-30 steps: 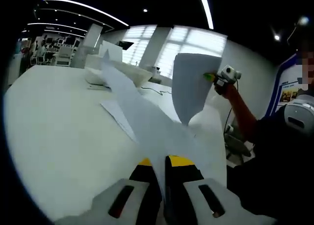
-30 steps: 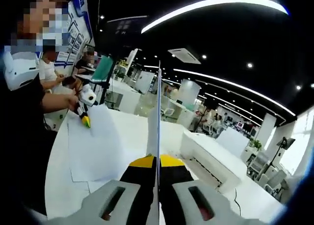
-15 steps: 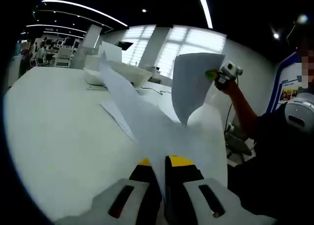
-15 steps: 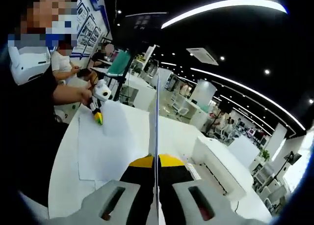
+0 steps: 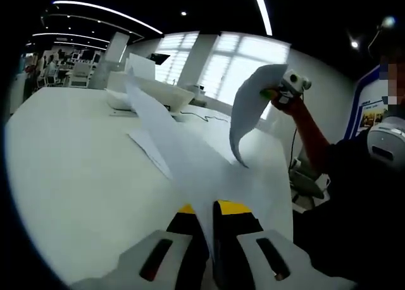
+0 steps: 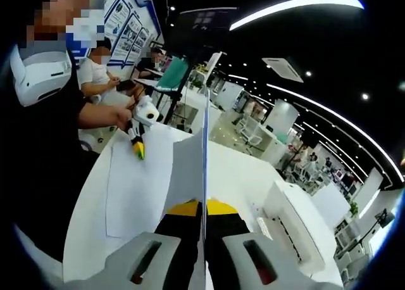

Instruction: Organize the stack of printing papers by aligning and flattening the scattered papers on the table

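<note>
No writing can be read: the blue wall posters point(image 6: 134, 25) behind me are too small and blurred to make out.

In the left gripper view, my left gripper point(image 5: 213, 221) has its jaws closed on the near edge of the printing papers point(image 5: 190, 160), which fan up and away over the white table point(image 5: 69, 176). Another sheet point(image 5: 152, 152) lies flat on the table toward its far side. My right gripper point(image 5: 273, 95) enters from the right, pinching the far corner of the top sheet point(image 5: 248, 116), which curls downward from it.

In the right gripper view, my right gripper point(image 6: 205, 209) is clamped on that sheet, seen edge-on as a thin vertical line. My left gripper point(image 6: 138, 152) comes in from the left, tip resting on the papers spread near the table's edge closest to me.

Compared with one second ago, the top sheet, then held broad and nearly upright, now bends over into a tighter curl, and my right gripper sits higher in the left gripper view.
</note>
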`<state>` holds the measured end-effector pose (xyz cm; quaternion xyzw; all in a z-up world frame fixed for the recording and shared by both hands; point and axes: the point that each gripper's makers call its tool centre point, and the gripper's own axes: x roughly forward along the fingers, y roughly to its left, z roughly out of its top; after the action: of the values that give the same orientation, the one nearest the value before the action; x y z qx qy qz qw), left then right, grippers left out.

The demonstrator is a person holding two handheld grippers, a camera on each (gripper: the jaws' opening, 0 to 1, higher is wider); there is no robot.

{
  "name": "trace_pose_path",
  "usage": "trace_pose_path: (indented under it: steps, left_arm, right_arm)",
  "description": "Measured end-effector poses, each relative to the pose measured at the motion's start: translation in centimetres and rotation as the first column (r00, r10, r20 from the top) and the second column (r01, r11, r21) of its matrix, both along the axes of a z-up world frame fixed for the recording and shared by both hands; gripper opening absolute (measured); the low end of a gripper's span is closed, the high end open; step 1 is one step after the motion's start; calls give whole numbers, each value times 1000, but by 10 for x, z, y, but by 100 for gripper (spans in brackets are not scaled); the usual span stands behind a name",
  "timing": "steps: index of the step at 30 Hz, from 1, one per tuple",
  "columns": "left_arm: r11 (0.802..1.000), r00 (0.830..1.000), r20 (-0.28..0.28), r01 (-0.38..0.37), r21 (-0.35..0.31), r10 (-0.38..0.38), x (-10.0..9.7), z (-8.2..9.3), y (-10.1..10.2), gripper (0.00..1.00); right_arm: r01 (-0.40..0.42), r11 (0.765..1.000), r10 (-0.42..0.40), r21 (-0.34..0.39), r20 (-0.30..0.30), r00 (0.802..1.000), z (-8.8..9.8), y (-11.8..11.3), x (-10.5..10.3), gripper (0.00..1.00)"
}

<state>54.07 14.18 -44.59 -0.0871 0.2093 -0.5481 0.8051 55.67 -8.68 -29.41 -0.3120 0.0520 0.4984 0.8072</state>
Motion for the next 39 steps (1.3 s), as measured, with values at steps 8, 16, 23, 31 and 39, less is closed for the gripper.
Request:
trace_pose_path:
  steps: [8, 16, 23, 31, 39]
  left_arm:
    - [1000, 1000, 4, 9, 6, -9, -3, -1, -3, 7]
    - [1000, 1000, 11, 14, 8, -14, -4, 1, -4, 7]
    - [1000, 1000, 12, 18, 10, -18, -5, 1, -4, 7]
    - [1000, 1000, 20, 24, 16, -25, -6, 2, -5, 7]
    - [999, 999, 28, 32, 17, -32, -7, 3, -7, 7]
  right_arm:
    - [-10, 999, 9, -35, -15, 1000, -6, 12, 7, 0]
    - [-34, 997, 32, -68, -22, 999, -12, 25, 13, 0]
    - [-51, 994, 47, -95, -39, 998, -22, 35, 18, 0]
    - [-74, 991, 69, -112, -48, 996, -26, 48, 20, 0]
    - [-104, 986, 97, -133, -53, 994, -31, 63, 22, 0]
